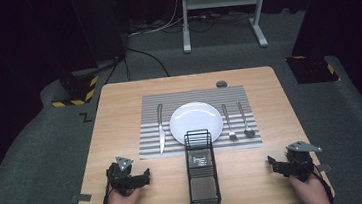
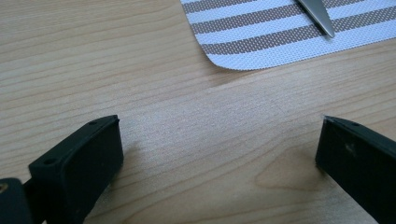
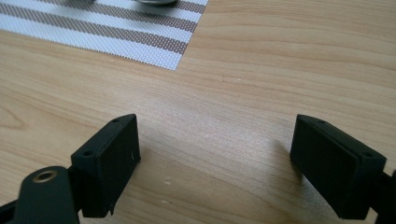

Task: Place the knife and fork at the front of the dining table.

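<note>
The spoon (image 1: 247, 124) and fork (image 1: 229, 123) lie side by side on the striped placemat (image 1: 198, 145), ahead of the right gripper (image 1: 281, 165) and toward its inner side, well apart from it; the white plate (image 1: 196, 121) sits beyond them and the knife (image 1: 161, 129) lies ahead of the left gripper (image 1: 135, 179). The place looks fully set, so the chief risk now is undoing it. The black wire caddy (image 1: 202, 175) stands between the two grippers, its far end touching or overlapping the near rim of the plate; a careless sweep of either hand inward could knock it and shove the plate into the cutlery. Both grippers hang low over bare counter (image 1: 256, 175) with jaws spread wide and nothing between them; in the left gripper view the mat's corner (image 2: 243, 60) lies just ahead, and an open jaw dragged forward could catch that edge and skew everything on it.
</note>
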`<state>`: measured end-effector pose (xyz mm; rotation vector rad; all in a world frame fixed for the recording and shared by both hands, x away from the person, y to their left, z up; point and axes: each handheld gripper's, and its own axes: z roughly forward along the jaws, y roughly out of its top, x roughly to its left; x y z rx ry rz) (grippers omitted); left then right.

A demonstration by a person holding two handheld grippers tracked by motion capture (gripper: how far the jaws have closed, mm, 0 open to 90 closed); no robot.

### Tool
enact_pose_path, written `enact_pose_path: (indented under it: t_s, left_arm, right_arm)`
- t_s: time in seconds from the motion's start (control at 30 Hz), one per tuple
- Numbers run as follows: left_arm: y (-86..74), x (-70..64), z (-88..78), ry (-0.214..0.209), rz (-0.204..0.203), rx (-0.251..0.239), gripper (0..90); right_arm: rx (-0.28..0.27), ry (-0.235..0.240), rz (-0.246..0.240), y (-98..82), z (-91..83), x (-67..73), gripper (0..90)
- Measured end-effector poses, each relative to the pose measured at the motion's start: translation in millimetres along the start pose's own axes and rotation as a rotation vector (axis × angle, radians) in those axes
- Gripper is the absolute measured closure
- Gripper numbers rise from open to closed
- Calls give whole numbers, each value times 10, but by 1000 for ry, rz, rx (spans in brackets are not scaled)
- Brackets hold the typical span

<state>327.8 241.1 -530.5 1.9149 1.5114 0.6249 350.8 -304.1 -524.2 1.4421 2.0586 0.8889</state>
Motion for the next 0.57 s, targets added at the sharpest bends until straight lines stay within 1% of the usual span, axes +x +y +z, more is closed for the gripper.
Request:
enact_pose_path:
  t_s: [0.13,0.57]
  left_arm:
    - [0,-2,1,3,2,0,21]
    - [1,-1,1,2,4,0,21]
  right_arm:
    - [4,8,-5,18,21,-9,133]
    - [7,9,-11,22,28,-3,119]
